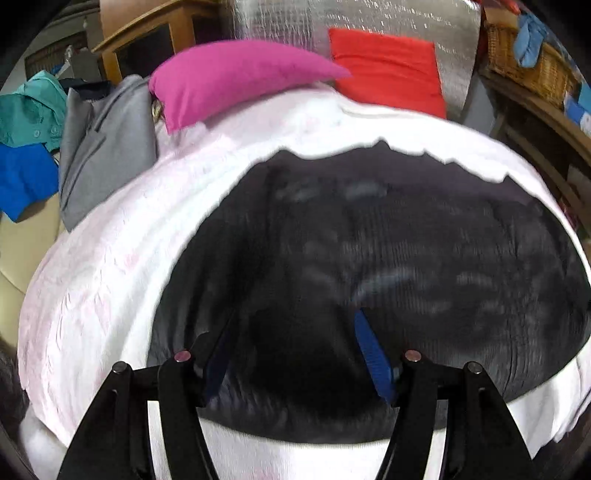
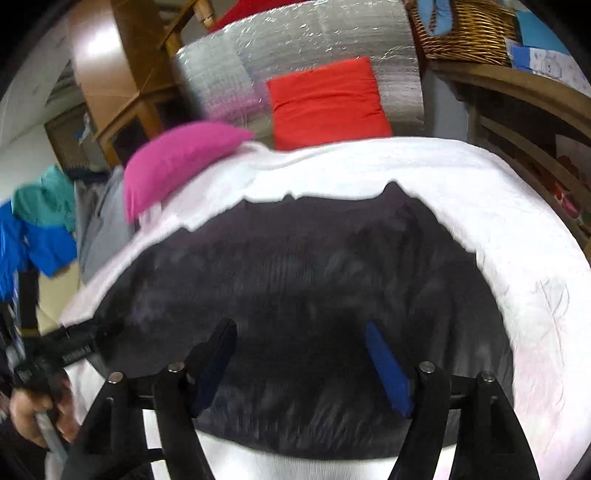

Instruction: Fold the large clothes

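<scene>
White bedcover [image 1: 110,280], dark garment [image 1: 369,240] beneath parted, empty fingers [image 1: 373,350].

Garment [image 1: 369,258]: black, faint ribbed texture, pale grey smudges. Bed cover [image 1: 110,277]: white with a faint pink print. Far edge of bed: magenta pillow [image 1: 229,77], red pillow [image 1: 388,70]. Off the left edge: grey [image 1: 107,147], teal [image 1: 29,110] and bright blue [image 1: 26,181] clothes. Claw pads [image 1: 373,358]: blue; arms black. Basket [image 2: 465,33]: golden-brown wicker.

Dark ribbed knit garment [image 1: 369,258], matt; white crinkled cloth bedcover [image 1: 110,277]; glossy wooden cabinet [image 2: 110,74]; woven wicker basket [image 2: 465,33].
</scene>
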`<state>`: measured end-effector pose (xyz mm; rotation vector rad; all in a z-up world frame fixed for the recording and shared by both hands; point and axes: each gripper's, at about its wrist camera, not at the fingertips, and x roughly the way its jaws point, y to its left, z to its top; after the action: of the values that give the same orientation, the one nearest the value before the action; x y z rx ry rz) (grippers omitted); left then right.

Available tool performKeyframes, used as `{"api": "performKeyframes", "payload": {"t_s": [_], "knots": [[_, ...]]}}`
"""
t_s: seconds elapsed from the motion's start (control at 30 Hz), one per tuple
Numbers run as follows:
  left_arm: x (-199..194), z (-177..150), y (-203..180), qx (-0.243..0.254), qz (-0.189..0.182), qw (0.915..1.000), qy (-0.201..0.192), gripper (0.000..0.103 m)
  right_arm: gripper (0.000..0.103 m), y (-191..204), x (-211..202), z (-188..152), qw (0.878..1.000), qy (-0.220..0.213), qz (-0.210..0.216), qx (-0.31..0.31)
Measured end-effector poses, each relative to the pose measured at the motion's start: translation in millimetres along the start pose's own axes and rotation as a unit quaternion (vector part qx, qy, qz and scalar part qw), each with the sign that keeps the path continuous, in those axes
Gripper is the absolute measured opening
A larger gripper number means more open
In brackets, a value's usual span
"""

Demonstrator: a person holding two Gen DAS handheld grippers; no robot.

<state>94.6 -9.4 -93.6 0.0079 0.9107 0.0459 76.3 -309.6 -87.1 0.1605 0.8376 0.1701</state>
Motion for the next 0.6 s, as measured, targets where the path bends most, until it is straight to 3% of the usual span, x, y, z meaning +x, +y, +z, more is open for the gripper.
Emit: {"api": "performKeyframes", "payload": {"t_s": [0.07,0.3,0.47,0.6], "knots": [[-2.5,-7.9,-2.2,0.003,0.000,1.0000,0.002,0.066,0.078,-4.5,11.8,-11.2,1.000,0.024,-0.010,0.006],[-34.4,-23.4,-3.1,-0.003,-0.018,0.9998,-0.013,0.066,0.078,1.7,-24.1,-11.5,1.000,-0.013,0.003,0.024],[-43.6,-27.4,-2.2,0.006,-0.035,0.9991,-0.021,0.067,0.079,7.2,-35.0,-20.6,1.000,-0.017,0.014,0.016],[-26.1,-11.9,32.7,-0.020,-0.030,0.9992,-0.015,0.069,0.084,-34.0,-37.9,-6.2,0.998,-0.016,0.009,0.057]]}}
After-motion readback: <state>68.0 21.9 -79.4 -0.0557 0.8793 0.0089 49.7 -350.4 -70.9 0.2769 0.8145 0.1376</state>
